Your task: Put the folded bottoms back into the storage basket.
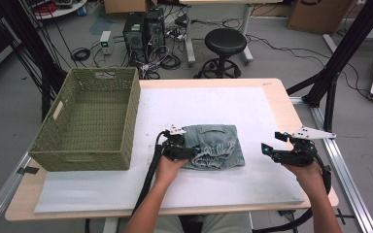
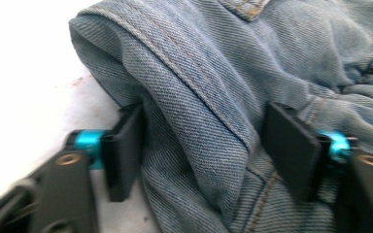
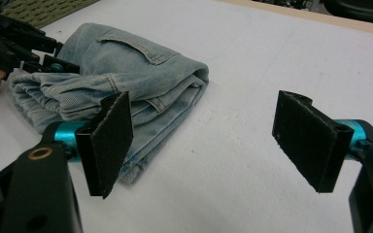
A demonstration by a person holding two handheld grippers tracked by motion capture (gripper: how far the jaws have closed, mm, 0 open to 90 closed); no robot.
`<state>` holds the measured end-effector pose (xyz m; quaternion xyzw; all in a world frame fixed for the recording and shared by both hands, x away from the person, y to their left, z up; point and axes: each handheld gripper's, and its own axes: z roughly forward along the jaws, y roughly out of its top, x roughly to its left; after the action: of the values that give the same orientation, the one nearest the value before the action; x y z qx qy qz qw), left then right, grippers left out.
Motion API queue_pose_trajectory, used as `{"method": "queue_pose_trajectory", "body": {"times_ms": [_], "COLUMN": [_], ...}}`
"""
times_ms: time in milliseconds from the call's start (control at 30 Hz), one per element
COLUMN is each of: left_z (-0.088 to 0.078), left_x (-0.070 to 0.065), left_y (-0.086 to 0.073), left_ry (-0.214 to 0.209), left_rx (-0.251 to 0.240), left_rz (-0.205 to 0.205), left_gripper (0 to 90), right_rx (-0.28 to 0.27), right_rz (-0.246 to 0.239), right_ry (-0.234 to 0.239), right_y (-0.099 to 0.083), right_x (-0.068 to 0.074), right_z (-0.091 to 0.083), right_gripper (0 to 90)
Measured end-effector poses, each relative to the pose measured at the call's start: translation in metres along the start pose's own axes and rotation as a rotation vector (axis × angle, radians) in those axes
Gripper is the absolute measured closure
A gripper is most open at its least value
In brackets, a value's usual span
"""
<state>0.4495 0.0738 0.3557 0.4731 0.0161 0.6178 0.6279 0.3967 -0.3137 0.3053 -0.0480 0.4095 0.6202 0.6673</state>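
Closest to the lens in the left gripper view, the two black pads [image 2: 126, 145] of the left gripper [image 2: 201, 148] straddle a thick fold of the folded jeans [image 2: 209, 77], one pad against the cloth at the edge, the other resting on the denim; whether they truly pinch yet I cannot tell, though the fold sits squarely between them. The jeans [image 1: 213, 145] lie folded on the white mat [image 1: 209, 104] near the middle of the table, to the right of the woven basket [image 1: 90, 121]. The right gripper [image 1: 271, 149] hovers just beside the bundle with its jaws wide apart and nothing in them. To do this grab well, I would close on all the layers of the fold rather than the top one, and bring the right gripper onto the opposite side so the bundle lifts flat and stays folded. The right gripper view shows the stacked layers [image 3: 126, 82] from the side, which the high view flattens; the high view alone gives the basket standing empty.
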Motion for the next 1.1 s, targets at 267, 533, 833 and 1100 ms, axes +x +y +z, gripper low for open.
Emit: {"method": "queue_pose_trajectory", "body": {"times_ms": [267, 533, 833, 1100], "left_z": [0.002, -0.005, -0.026, -0.038], "left_x": [0.0, -0.003, -0.016, -0.033], "left_y": [-0.001, -0.003, 0.009, 0.023], "left_ry": [-0.031, -0.047, -0.135, -0.211], "left_rx": [-0.01, -0.089, -0.212, -0.258], "left_rz": [-0.063, -0.058, -0.002, 0.053], "left_gripper": [62.7, 67.6, 69.1, 69.4], "right_rx": [-0.006, -0.014, -0.027, -0.039], "right_rz": [0.0, 0.015, 0.03, 0.04], "right_ry": [0.005, 0.001, -0.004, -0.007], "right_y": [0.002, 0.0, -0.001, -0.001], "right_x": [0.0, -0.004, -0.006, -0.008], "right_z": [0.001, -0.001, -0.006, -0.011], "right_gripper": [23.1, 23.1, 23.1, 23.1]}}
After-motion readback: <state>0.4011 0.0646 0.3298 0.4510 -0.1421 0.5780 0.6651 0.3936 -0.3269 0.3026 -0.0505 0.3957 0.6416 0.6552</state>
